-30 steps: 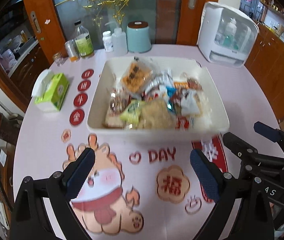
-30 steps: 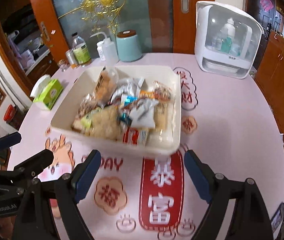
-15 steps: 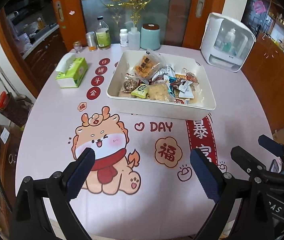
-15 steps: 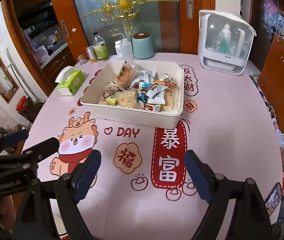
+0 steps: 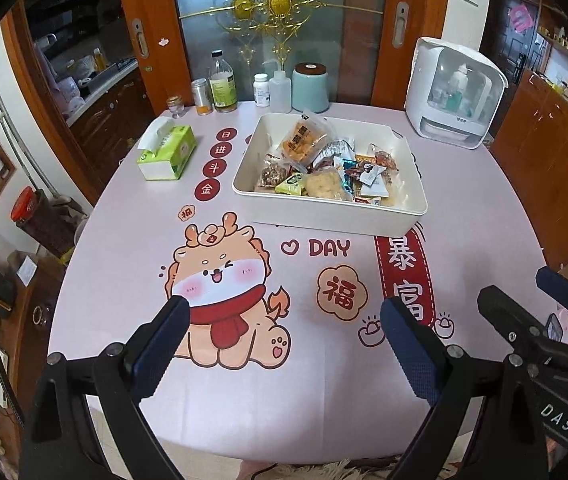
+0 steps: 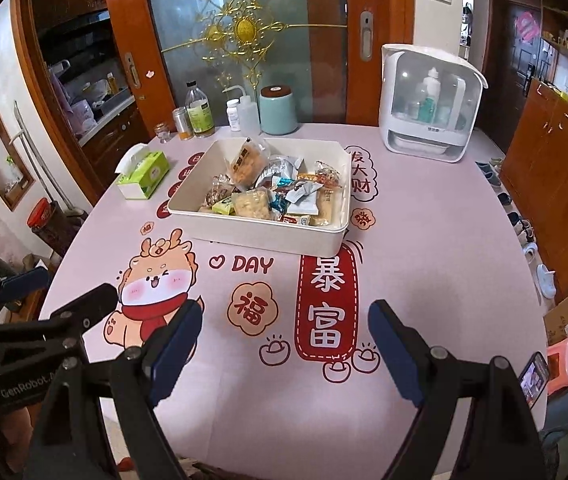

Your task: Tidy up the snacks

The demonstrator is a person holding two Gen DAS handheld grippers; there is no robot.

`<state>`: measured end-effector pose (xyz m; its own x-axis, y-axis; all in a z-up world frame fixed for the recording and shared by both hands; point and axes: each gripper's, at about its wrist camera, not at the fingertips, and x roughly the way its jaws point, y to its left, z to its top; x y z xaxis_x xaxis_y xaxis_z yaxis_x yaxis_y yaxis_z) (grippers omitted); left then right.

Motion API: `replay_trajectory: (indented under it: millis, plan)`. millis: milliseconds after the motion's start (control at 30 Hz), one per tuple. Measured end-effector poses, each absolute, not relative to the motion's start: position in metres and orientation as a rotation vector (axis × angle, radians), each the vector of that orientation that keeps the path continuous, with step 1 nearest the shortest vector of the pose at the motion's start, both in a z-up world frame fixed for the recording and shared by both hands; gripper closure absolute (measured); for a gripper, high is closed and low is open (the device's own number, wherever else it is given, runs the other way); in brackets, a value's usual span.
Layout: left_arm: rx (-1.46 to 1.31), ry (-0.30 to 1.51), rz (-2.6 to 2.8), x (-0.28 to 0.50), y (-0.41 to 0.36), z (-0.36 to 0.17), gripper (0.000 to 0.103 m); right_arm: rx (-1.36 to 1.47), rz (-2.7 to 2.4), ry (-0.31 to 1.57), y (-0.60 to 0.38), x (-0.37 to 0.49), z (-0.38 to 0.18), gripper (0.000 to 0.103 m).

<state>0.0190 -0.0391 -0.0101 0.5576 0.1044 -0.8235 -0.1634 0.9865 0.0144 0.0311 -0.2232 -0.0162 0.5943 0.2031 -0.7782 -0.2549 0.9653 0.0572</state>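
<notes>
Wooden sliding doors with frosted glass and gold ornament are seen behind a round bench (image 5: 484, 208) covered by a pale pink cloth printed with a cartoon dragon and red characters. Toward the far edge of the bench, a cream rectangular plastic bin (image 5: 324, 212) is placed, and a heap of wrapped snacks (image 5: 324, 168) is held inside it. Near the left edge, a green tissue box (image 5: 168, 152) is set, well apart from the bin. Along the far edge, a clear glass bottle with a green label (image 5: 222, 88), a white squeeze bottle (image 5: 280, 90) and a pale teal lidded canister (image 5: 310, 88) are lined up. At the far right edge, a white appliance with a clear front (image 5: 454, 94) is stood.

Above the near edge of the bench, the left hand-held gripper (image 5: 280, 344) is held with its blue-padded fingers spread wide and nothing between them. The right hand-held gripper (image 6: 284, 348) is likewise held wide apart and empty over the near edge.
</notes>
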Motion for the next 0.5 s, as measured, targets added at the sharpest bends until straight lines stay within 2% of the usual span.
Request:
replay_trajectory:
  millis: [500]
  plan:
    - [-0.056,0.953,0.168,0.0145,-0.0383,-0.0051,0.008,-0.058,0.267,0.88,-0.217,0.0238,-0.0111,0.017]
